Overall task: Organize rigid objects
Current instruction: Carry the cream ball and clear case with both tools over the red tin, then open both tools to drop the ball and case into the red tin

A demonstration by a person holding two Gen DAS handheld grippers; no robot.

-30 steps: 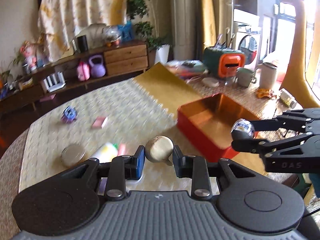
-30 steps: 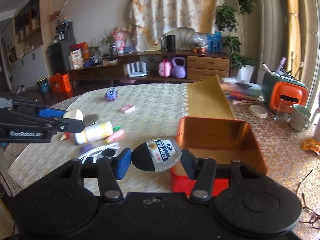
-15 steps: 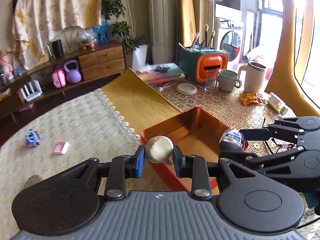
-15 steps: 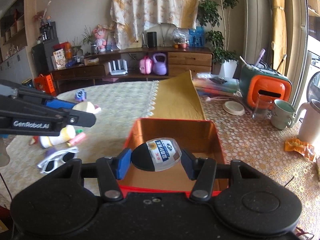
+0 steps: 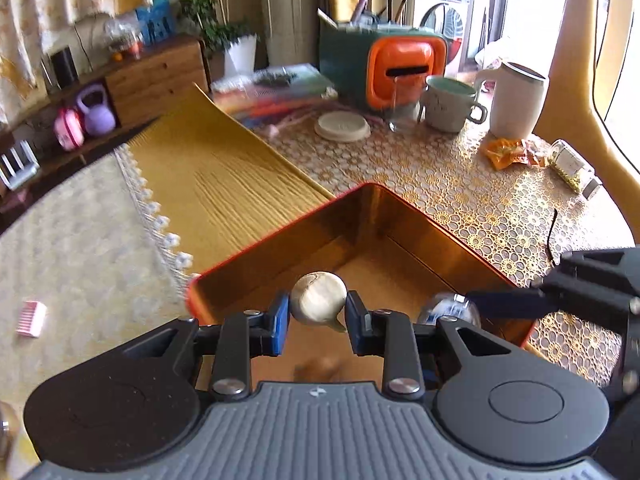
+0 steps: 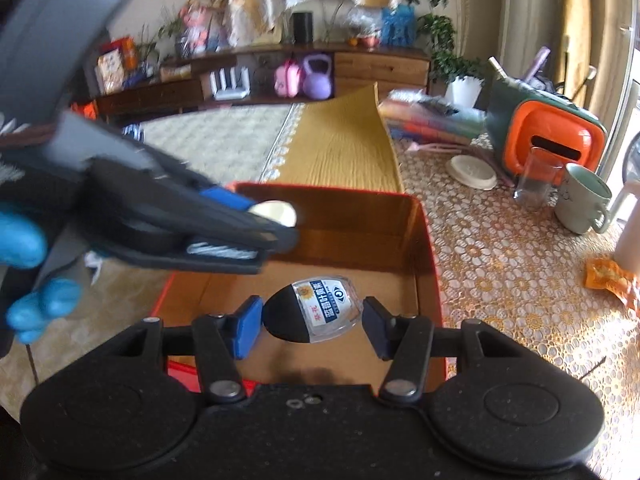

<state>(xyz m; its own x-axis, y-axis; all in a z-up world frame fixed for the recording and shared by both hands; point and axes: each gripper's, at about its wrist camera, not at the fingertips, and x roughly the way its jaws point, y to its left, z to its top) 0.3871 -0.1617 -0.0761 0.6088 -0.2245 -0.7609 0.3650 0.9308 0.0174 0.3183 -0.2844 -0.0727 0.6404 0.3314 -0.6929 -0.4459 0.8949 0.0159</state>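
Two tools hang over one red box (image 6: pixel 424 240) on the table (image 5: pixel 460 184), each closed on its own item. In the right wrist view, motion blur smears the left tool (image 6: pixel 276 224); only a pale edge of its load shows. The left tool (image 5: pixel 318 312) grips a pale round knob-like object (image 5: pixel 318 298) — material not discernible. The right tool (image 6: pixel 312 322) clamps a small clear bottle with a black cap (image 6: pixel 316 312); its label text is unreadable. Both items sit above the box's gold interior. The tool bodies hide the near part of the floor, so contents cannot be fully confirmed.
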